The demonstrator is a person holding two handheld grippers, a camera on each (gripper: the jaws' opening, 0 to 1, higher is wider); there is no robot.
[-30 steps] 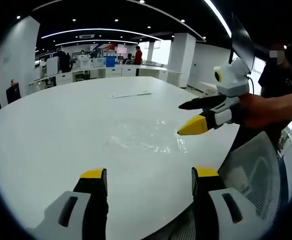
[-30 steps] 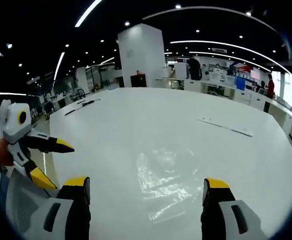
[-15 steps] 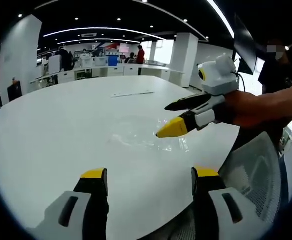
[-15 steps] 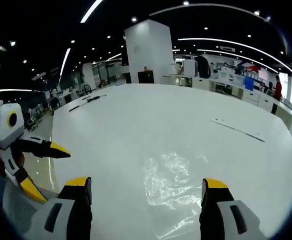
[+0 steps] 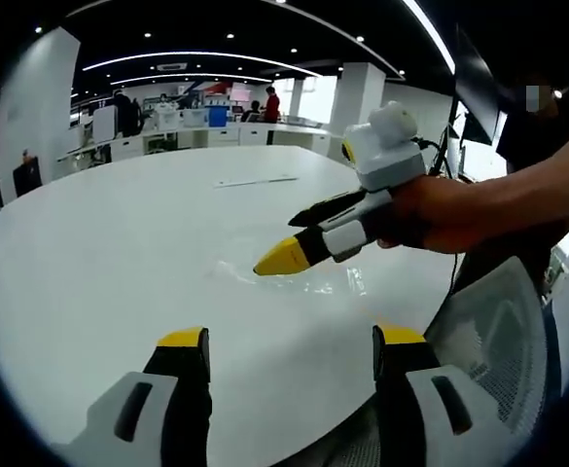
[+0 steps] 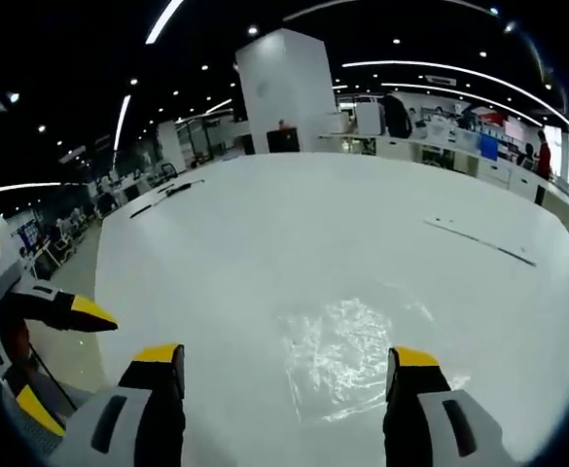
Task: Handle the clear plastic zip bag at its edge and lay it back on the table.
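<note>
The clear plastic zip bag [image 6: 347, 358] is seen lying flat and crumpled on the white table [image 6: 265, 233], near the table's edge on the person's side. In the right gripper view it lies just ahead of the right gripper [image 6: 279, 365], between the lines of its two jaws, which are spread wide with nothing held. In the left gripper view the right gripper [image 5: 289, 238] is poised low over the bag [image 5: 303, 277], its yellow-tipped jaws parted and aimed down at the film. The left gripper [image 5: 289, 345] is held back near the table edge, jaws apart and empty, well short of the bag. The right gripper is judged the nearer one, and the bag's near edge the likeliest to be pinched. The bag's long axis cannot be told.
</note>
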